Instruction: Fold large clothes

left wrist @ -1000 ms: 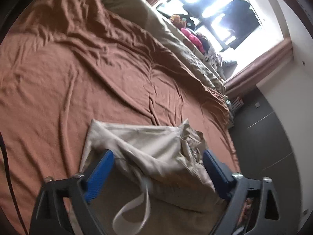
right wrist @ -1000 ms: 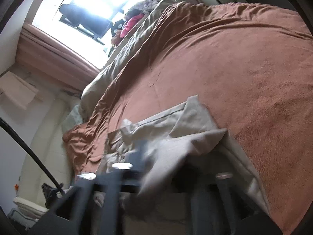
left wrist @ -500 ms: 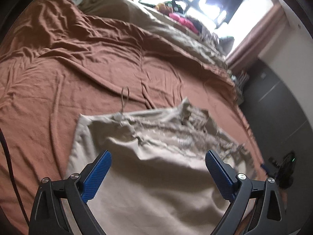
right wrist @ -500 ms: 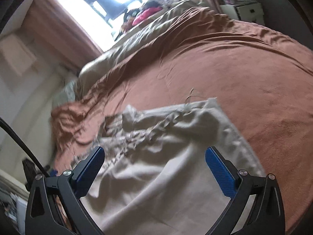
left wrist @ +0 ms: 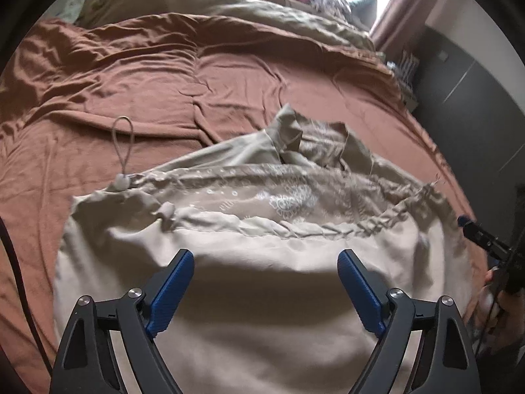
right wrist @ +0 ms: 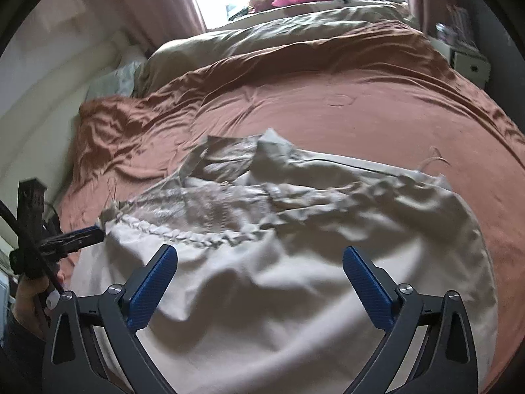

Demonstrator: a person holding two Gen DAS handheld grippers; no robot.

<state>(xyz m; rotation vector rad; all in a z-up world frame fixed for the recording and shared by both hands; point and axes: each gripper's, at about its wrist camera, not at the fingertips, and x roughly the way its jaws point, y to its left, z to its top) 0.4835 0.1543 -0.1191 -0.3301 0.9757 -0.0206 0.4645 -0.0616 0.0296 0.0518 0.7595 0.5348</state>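
Lying spread on brown bedsheet (left wrist: 98, 105): beige garment (left wrist: 262, 295) (drawstring loop (left wrist: 123, 144) at corner). Left gripper (left wrist: 265, 279) jaws wide, just narrowed slightly, nothing pinched; right gripper (right wrist: 261, 275) likewise.

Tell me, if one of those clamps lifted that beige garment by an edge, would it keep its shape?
Probably not. The beige garment lies in soft wrinkles and folds on the brown bedspread, so it likely droops. It looks thin, probably light. Its cord loop would likely dangle.
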